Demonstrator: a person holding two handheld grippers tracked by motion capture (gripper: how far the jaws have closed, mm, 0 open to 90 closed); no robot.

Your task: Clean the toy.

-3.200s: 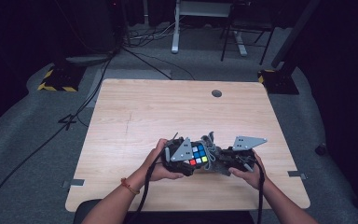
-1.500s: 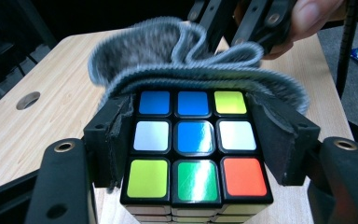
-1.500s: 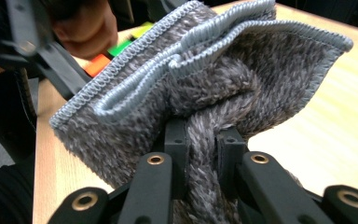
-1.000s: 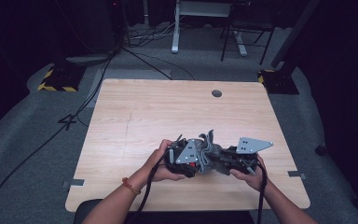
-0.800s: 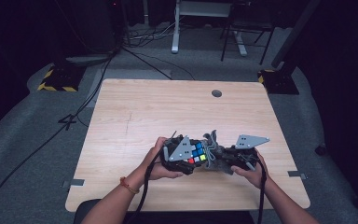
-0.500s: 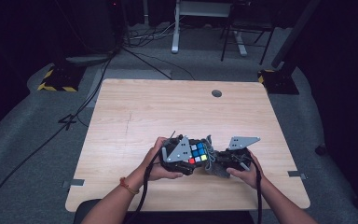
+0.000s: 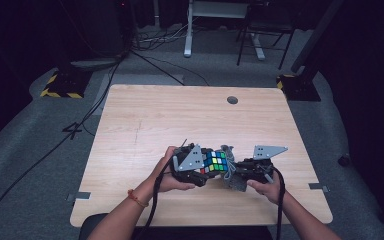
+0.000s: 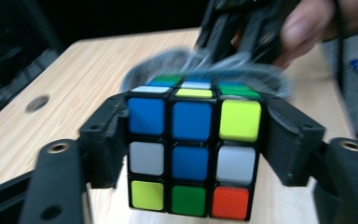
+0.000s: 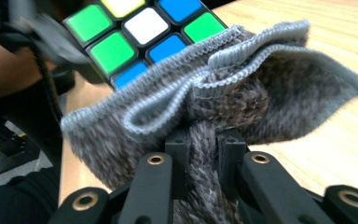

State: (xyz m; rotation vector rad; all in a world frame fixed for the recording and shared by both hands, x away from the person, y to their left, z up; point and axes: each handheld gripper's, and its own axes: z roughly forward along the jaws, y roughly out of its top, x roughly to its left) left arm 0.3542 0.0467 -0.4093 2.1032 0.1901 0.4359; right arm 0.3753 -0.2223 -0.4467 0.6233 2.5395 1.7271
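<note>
A light wooden table point(image 7: 180, 125) with a round dark grommet hole point(image 7: 232, 100) near its far edge stands on grey floor. Both of the person's forearms come in over the near edge, and the two grippers meet close together near the middle of the near side.

The grey knitted cloth point(image 9: 242, 88), with a stitched lighter hem, is bunched and folded. The right gripper point(image 9: 200, 154) pinches a gathered fold of it, its two black jaws pressed in on the fabric from either side. From above, the cloth point(image 7: 232, 172) sits between the two grippers, just beside the cube.

The multicoloured puzzle cube with black edges point(image 8: 193, 154) is clamped in the left gripper point(image 8: 193, 140), one jaw flat against each side face, held clear of the tabletop. In the left gripper view its near face shows blue, white, yellow-green, green and orange squares. The cloth lies just behind the cube and touches its far top edge, blurred.
</note>
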